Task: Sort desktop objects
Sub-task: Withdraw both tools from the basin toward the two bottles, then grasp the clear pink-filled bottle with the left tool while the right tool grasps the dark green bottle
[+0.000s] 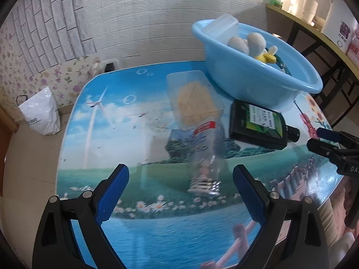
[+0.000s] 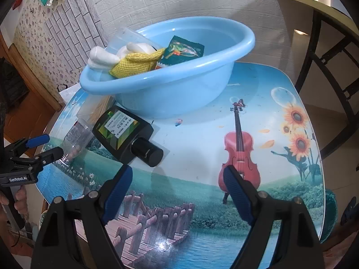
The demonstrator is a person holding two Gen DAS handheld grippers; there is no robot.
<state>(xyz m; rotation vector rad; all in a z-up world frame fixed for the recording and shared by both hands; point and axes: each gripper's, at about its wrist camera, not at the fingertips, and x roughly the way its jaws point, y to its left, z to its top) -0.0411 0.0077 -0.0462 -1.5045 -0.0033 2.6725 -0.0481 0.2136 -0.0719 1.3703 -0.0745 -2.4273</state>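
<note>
Left wrist view: the left gripper is spread wide with nothing between its blue pads, hanging over the table, whose top carries a printed landscape. Just ahead of the fingertips, at about 12 o'clock from them, a clear plastic bottle lies on its side, touching neither pad. Beyond it, further toward 12 o'clock, sits a clear box with tan sticks inside. At 2 o'clock from the bottle lies a dark bottle with a green label and a black cap, flat on the table. Behind that, toward 1 o'clock, stands the blue basin, holding a clear container, white rounded items and something yellow. The right gripper enters at the 3 o'clock edge, near the dark bottle's cap. A white bag sits on the floor at 9 o'clock.

Right wrist view: the right gripper is released, its pads wide apart and empty above the table. The dark bottle lies at 11 o'clock from the fingertips, its cap pointing toward the left pad without touching it. The blue basin stands at 12 o'clock, with a yellow cloth, white items and a dark packet inside. The clear plastic bottle lies at 9 o'clock, just beside the dark bottle, with the left gripper at its end, held by a hand.
</note>
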